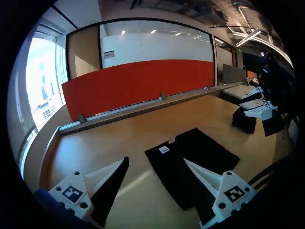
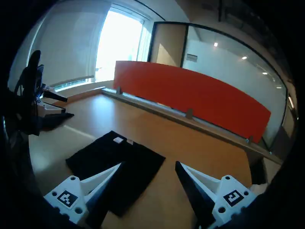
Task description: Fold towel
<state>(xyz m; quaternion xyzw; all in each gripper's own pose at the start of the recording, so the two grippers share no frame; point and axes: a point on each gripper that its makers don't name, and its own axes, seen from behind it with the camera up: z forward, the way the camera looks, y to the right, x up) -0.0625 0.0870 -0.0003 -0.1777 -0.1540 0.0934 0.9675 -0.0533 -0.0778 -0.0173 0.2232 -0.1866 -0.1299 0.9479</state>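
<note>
Towel (image 1: 198, 152): black, spread flat as a rectangle on the wooden worktop (image 1: 126, 133). A small white label (image 1: 164, 149) sits near its far edge.
Left gripper (image 1: 156, 159): fingers spread wide, nothing held between them.
Towel position, left gripper view: directly ahead, offset toward the right-hand finger, whose tip overlaps the cloth in the picture. Cannot tell whether it touches.
Right gripper (image 2: 149, 164): fingers spread wide, nothing held between them.
Towel position, right gripper view: the towel (image 2: 114, 156) lies ahead and toward the left-hand finger. Bare worktop shows past the other finger.
Gripper spacing: the two grippers stand well apart, on opposite sides of the towel.
Partition (image 1: 141, 82): red, upright, along the far edge of the worktop.
Window (image 1: 42, 87): bright, beyond one end of the partition.
</note>
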